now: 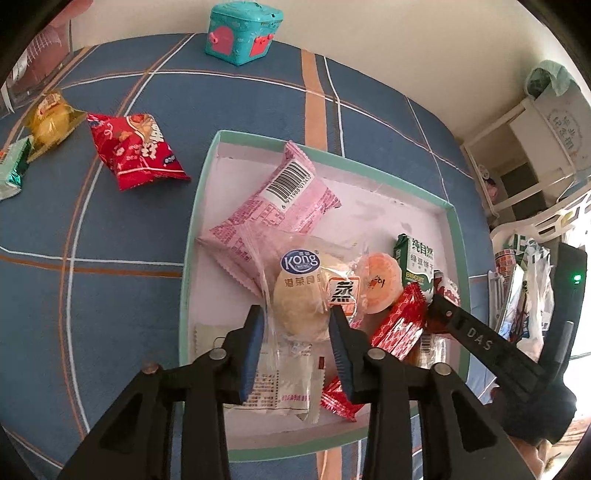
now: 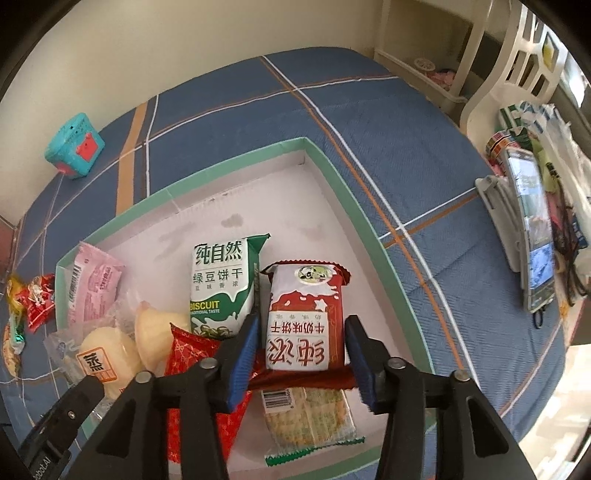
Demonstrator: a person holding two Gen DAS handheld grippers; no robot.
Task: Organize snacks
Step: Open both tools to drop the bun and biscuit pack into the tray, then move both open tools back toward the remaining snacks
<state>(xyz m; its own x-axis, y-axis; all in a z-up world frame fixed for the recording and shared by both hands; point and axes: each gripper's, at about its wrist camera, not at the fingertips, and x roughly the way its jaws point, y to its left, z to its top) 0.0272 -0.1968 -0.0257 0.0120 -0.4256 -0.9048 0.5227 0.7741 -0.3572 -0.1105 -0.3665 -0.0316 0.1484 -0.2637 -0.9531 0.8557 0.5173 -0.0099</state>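
A green-rimmed white box (image 1: 456, 236) (image 2: 354, 206) lies on the blue plaid cloth and holds several snacks. My left gripper (image 1: 297, 325) is open, its jaws on either side of a clear-wrapped steamed cake (image 1: 306, 291) in the box. My right gripper (image 2: 301, 350) is open around a red-and-white milk biscuit pack (image 2: 304, 314), beside a green biscuit pack (image 2: 221, 284) (image 1: 415, 258). A pink pack (image 1: 273, 206) (image 2: 94, 288), an orange cake (image 1: 378, 282) and a red wafer pack (image 1: 399, 325) lie in the box too.
Outside the box on the left lie a red snack bag (image 1: 136, 151), a yellow cake pack (image 1: 50, 120) and a green pack (image 1: 13, 168). A teal toy box (image 1: 242, 29) (image 2: 74, 147) stands at the far edge. A phone on a stand (image 2: 532, 229) is at the right.
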